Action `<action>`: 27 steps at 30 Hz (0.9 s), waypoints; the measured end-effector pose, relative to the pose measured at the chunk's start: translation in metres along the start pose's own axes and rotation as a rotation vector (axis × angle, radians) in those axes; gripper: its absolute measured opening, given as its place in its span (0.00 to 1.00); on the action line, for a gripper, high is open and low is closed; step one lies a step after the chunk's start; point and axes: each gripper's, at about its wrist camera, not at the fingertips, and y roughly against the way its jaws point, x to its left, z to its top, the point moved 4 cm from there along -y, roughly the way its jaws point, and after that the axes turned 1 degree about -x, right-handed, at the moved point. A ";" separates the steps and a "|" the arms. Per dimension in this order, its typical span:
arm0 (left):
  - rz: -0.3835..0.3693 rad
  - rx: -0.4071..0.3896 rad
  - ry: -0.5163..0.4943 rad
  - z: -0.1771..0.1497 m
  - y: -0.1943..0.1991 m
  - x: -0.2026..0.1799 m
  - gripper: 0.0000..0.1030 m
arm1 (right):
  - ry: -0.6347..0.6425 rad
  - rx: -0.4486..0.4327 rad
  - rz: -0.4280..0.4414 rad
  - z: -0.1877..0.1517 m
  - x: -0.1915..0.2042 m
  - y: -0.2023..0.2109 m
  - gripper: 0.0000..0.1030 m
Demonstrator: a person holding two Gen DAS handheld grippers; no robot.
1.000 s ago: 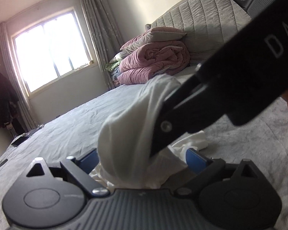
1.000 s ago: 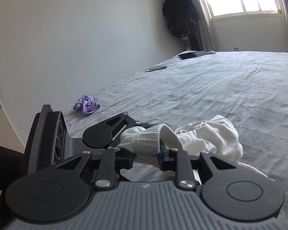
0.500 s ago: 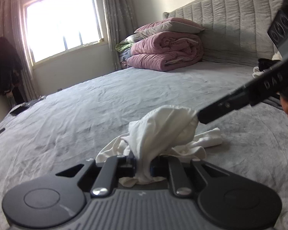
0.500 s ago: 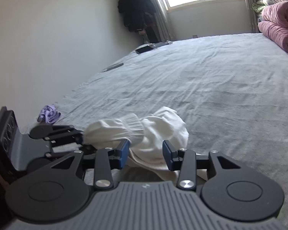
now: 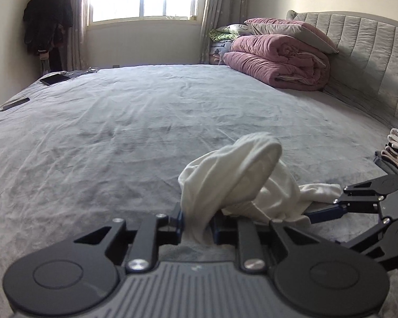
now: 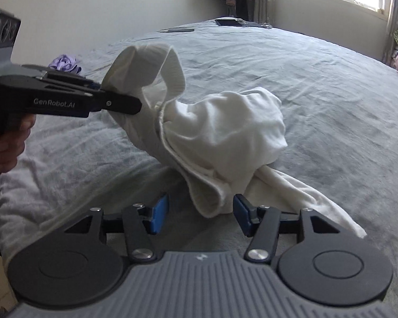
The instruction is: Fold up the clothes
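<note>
The white garment (image 6: 225, 137) lies crumpled on the grey bed (image 6: 318, 84), one ribbed edge lifted. The left tool (image 5: 196, 225) grasps this edge, though its jaws are easing apart a little; I think it lifts the cloth to find the shape. The right tool (image 6: 196, 212) is released and opening wider, a low fold between its blue pads (image 6: 159, 212) untouched, probably to take a second corner.

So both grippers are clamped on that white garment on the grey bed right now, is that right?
Not quite. Only the left gripper is clamped on the white garment, holding its cuff end up off the grey bed. The right gripper has its jaws opening: in the right wrist view the blue pads stand clear of the cloth lying between them.
</note>
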 end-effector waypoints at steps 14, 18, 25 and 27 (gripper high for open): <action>0.072 0.028 -0.036 0.000 -0.006 0.001 0.23 | -0.059 -0.232 -0.185 0.031 -0.030 0.044 0.06; 0.074 0.033 -0.046 0.000 -0.006 0.000 0.19 | -0.072 -0.328 -0.236 0.038 -0.034 0.063 0.00; 0.079 0.048 -0.063 -0.003 -0.009 -0.003 0.17 | -0.089 -0.294 -0.227 0.040 -0.042 0.061 0.04; 0.085 0.054 -0.059 -0.004 -0.011 -0.002 0.17 | -0.079 -0.226 -0.200 0.034 -0.040 0.051 0.17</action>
